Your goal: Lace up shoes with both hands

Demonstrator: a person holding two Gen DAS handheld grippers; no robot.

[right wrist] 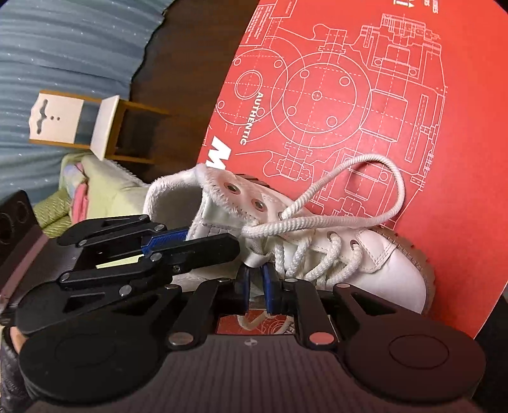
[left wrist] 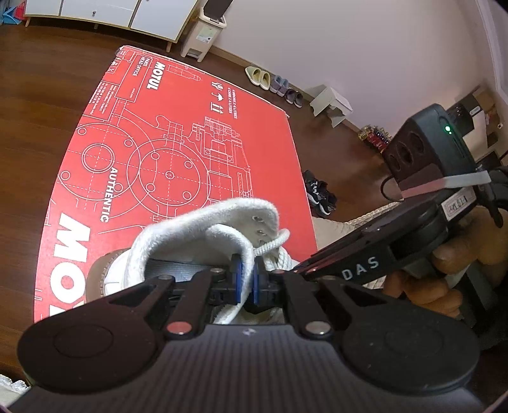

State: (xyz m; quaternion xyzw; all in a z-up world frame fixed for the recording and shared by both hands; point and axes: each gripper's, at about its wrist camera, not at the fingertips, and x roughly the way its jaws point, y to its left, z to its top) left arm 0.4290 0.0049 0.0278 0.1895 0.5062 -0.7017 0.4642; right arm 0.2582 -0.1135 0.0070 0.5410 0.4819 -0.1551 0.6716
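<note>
A white high-top shoe (right wrist: 390,267) lies on its side on a red printed mat (right wrist: 349,79), toe to the right. Its white lace (right wrist: 393,178) runs from an upper eyelet in a loose loop over the mat. My left gripper (left wrist: 248,276) is shut on the shoe's fleece-lined collar edge (left wrist: 244,254). It also shows at the left of the right wrist view, left gripper (right wrist: 197,240). My right gripper (right wrist: 256,282) sits at the near eyelet flap (right wrist: 254,261), its blue pads closed on that white edge. A hand (left wrist: 422,286) holds the right gripper's handle.
Dark wooden floor surrounds the mat (left wrist: 190,143). At the far wall are a white cabinet (left wrist: 111,12), a bin (left wrist: 203,35) and slippers (left wrist: 257,74). Dark shoes (left wrist: 319,197) lie off the mat's right edge. A small chair (right wrist: 95,127) and bedding (right wrist: 95,184) are at left.
</note>
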